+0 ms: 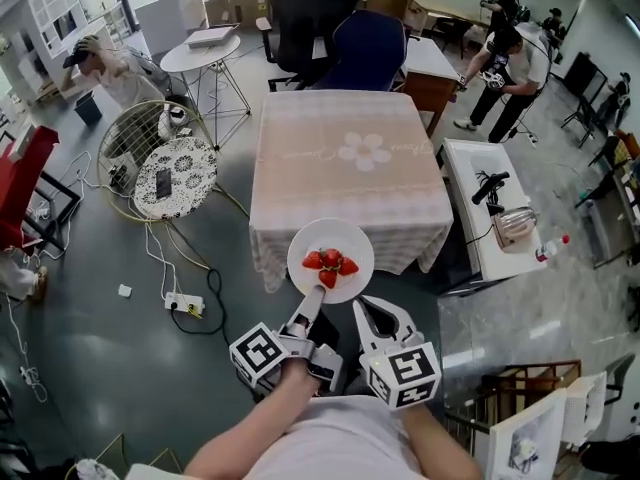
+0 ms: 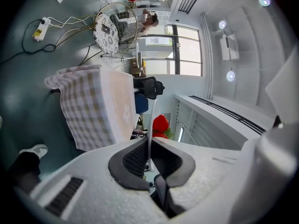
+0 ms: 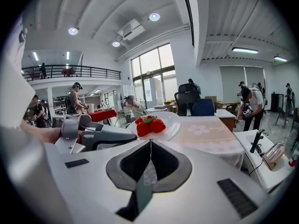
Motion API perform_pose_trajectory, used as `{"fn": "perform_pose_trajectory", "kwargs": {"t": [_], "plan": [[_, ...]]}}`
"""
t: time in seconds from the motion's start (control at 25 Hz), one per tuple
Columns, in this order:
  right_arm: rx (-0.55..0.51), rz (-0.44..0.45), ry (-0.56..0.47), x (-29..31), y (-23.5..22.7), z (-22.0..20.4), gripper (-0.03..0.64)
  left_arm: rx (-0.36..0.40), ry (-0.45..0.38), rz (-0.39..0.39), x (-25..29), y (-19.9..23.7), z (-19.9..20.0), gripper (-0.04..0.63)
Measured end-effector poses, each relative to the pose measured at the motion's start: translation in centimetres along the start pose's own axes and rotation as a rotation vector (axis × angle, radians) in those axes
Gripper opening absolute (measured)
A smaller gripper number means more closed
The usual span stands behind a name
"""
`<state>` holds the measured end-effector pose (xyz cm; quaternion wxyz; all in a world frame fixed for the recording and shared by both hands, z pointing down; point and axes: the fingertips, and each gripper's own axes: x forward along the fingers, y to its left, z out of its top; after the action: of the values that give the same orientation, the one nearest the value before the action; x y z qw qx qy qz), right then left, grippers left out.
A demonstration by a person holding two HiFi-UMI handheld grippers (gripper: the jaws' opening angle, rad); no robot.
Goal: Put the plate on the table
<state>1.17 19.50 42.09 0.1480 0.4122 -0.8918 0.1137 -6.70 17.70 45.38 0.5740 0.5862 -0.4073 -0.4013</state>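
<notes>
Two tools point forward. Left tool (image 1: 312,298) is clamped on the near rim of the white plate (image 1: 330,236), which carries strawberries (image 1: 329,264) just ahead of it, by the bench (image 1: 345,163) edge. Right tool (image 1: 368,308), jaws together and empty, sits just beside that rim.
</notes>
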Motion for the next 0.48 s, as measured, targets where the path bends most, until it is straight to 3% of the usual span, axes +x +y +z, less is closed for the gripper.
{"fn": "perform_pose_trajectory", "kwargs": {"t": [0.48], "plan": [[0.019,0.121,0.017,5.7,-8.9,2.2,0.005,0.035,-0.062,0.068,9.6,0.5,-0.3,0.015]]}}
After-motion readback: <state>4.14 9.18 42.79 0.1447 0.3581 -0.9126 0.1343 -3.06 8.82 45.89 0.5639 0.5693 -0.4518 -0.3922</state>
